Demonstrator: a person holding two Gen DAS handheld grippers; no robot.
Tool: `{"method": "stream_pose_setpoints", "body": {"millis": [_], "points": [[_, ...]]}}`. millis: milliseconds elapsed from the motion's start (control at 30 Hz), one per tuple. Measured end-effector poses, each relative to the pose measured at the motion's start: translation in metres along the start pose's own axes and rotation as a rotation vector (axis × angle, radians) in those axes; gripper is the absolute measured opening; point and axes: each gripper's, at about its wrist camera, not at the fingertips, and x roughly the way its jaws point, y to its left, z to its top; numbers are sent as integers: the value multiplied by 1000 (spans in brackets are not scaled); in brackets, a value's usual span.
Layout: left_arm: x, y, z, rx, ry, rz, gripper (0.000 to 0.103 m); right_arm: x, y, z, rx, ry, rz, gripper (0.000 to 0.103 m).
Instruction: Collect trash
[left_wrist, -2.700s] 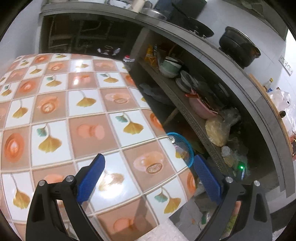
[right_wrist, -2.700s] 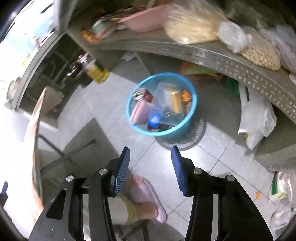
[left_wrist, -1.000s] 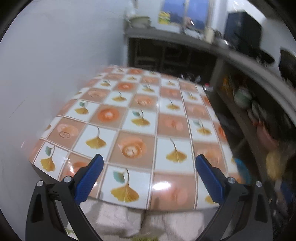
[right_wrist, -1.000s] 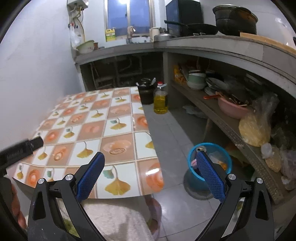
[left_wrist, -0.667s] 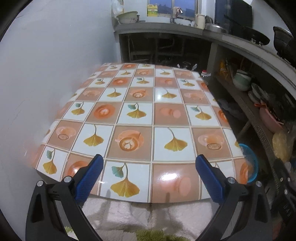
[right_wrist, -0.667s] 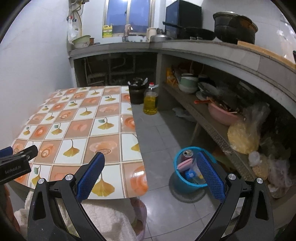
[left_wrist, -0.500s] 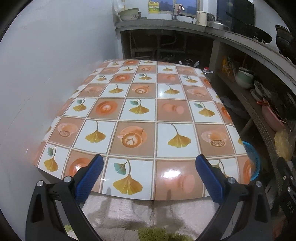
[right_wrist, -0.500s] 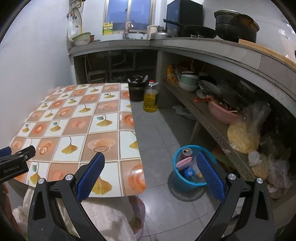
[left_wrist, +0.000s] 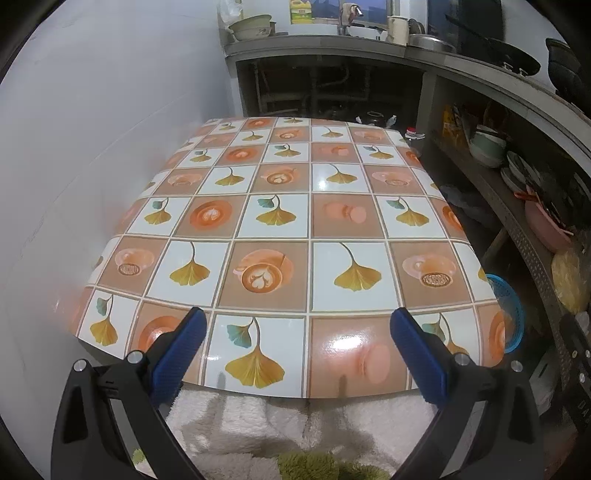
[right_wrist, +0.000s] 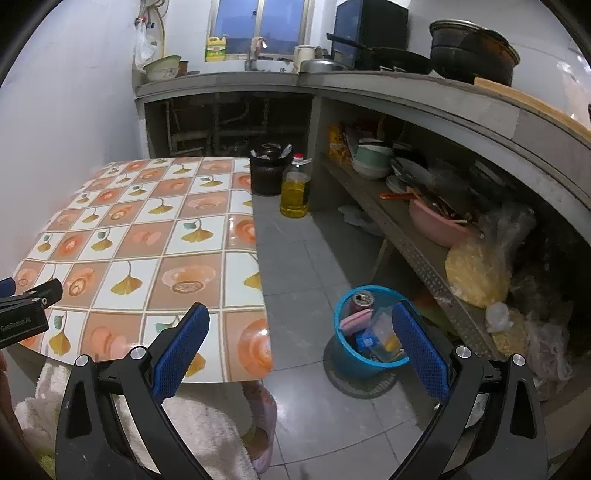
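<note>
On the grey tiled floor to the right of the surface stands a blue basket (right_wrist: 364, 332), and the trash lies inside it: a drinks can (right_wrist: 364, 298) upright at the far rim, a pink packet (right_wrist: 355, 316) beside it, and a clear wrapper (right_wrist: 384, 330) with a blue piece below. From the left wrist view only a slice of the basket's rim (left_wrist: 509, 306) shows past the right edge of the surface.

Both tools hang over the near end, holding nothing. The right hand-held gripper (right_wrist: 301, 349) has its blue pads spread wide, one over the near right corner of the surface, the other in front of the basket. The left hand-held gripper (left_wrist: 295, 354) is likewise spread wide above the near edge.

The surface (left_wrist: 325, 221) carries a glossy chequered cloth of ginkgo leaves and coffee cups. A white fleecy cloth (left_wrist: 303, 421) lies below its near edge. At the far right on the floor, a bottle of yellow oil (right_wrist: 294, 190) stands just beside a dark jar (right_wrist: 267, 173). Along the right runs a shelf (right_wrist: 413, 243) with a pink basin (right_wrist: 437, 221) and stacked bowls.
</note>
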Motion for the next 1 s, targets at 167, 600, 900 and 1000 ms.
{"method": "stream_pose_setpoints", "body": {"millis": [167, 600, 900, 1000], "points": [[-2, -4, 0, 23, -8, 7, 98, -3, -9, -2, 15, -3, -18, 95], [-8, -12, -2, 58, -15, 16, 98, -6, -16, -4, 25, -10, -32, 95], [-8, -16, -3, 74, -7, 24, 98, -6, -16, -5, 26, -13, -28, 95], [-8, -15, -3, 73, -8, 25, 98, -5, -15, -5, 26, -12, -27, 95]]}}
